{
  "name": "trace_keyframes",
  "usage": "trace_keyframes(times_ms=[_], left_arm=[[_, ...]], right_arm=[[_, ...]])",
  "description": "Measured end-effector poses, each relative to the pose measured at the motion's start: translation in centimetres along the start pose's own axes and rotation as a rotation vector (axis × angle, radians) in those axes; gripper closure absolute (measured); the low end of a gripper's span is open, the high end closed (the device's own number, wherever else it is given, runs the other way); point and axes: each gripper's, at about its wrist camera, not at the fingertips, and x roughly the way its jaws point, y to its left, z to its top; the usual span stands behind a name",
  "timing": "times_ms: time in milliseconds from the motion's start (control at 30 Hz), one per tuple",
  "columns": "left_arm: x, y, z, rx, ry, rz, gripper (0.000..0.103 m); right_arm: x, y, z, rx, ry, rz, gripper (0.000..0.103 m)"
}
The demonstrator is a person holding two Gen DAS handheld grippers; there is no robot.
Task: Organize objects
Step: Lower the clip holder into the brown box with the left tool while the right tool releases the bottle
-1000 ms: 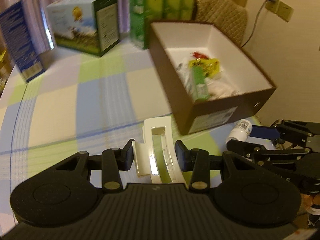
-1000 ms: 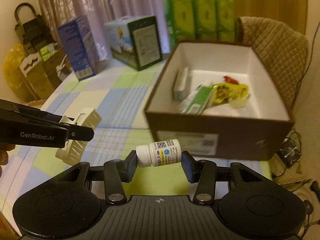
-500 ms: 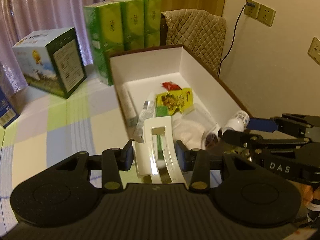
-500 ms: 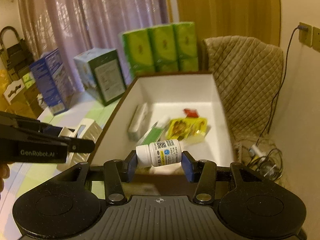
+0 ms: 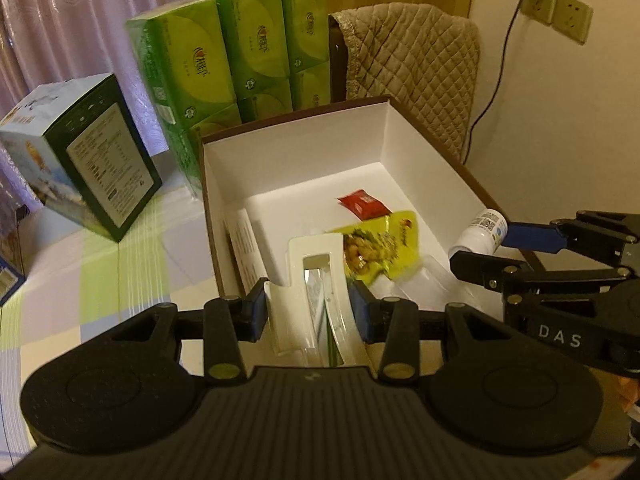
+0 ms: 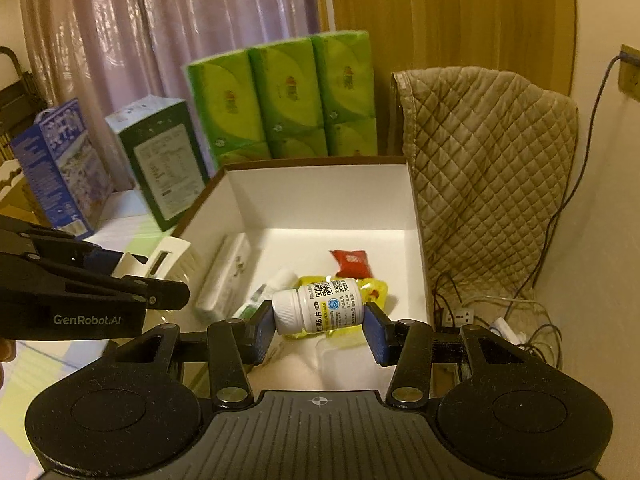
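We see the left gripper clamped on a cream-white plastic hair claw clip, its blue pads pressing the clip's two sides. The clip hangs above the near-left corner of an open brown cardboard box with a white interior, which stands on a table covered by a green, lilac and white checked cloth.

The right gripper grips a small white plastic pill bottle with a printed label, held sideways, cap against the left pad. In the left wrist view we find this bottle just over the box's right wall; in the right wrist view it sits above the near half of the interior.

On the box floor we note a red sachet toward the far right corner, a yellow snack packet near the middle, and a long white carton lying along the left wall.

Beyond the box's far-left corner stands a pack of green tissue bundles; to its left stands a dark green and white carton, and farther left a blue carton. A chair draped in beige quilted fabric stands behind the box's far right corner.
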Motion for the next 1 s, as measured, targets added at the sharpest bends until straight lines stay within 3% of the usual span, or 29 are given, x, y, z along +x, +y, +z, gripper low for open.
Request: trace_keyframes(times_ms=[400,600,733,1000], left_arm=[[7.5,0.9,4.6,0.020,0.054,0.033,0.065],[9.9,1.5,6.2,0.015,0.072,0.008,0.064],[10.3,1.8,6.3,0.021,0.066,0.020,0.049],[9.5,2.7,5.6,-0.012,0.078,0.026,0.037]], right_arm=[[6.8,-2.2,3.4,-0.024,0.042,-0.005,0.059],[8.3,-2.6,4.1,-0.034,0.048,0.004,0.059],[9.0,-2.7,4.2,-0.037,0.055,0.014,0.059],[9.2,-2.9,4.0,-0.038,0.062,0.032,0.058]])
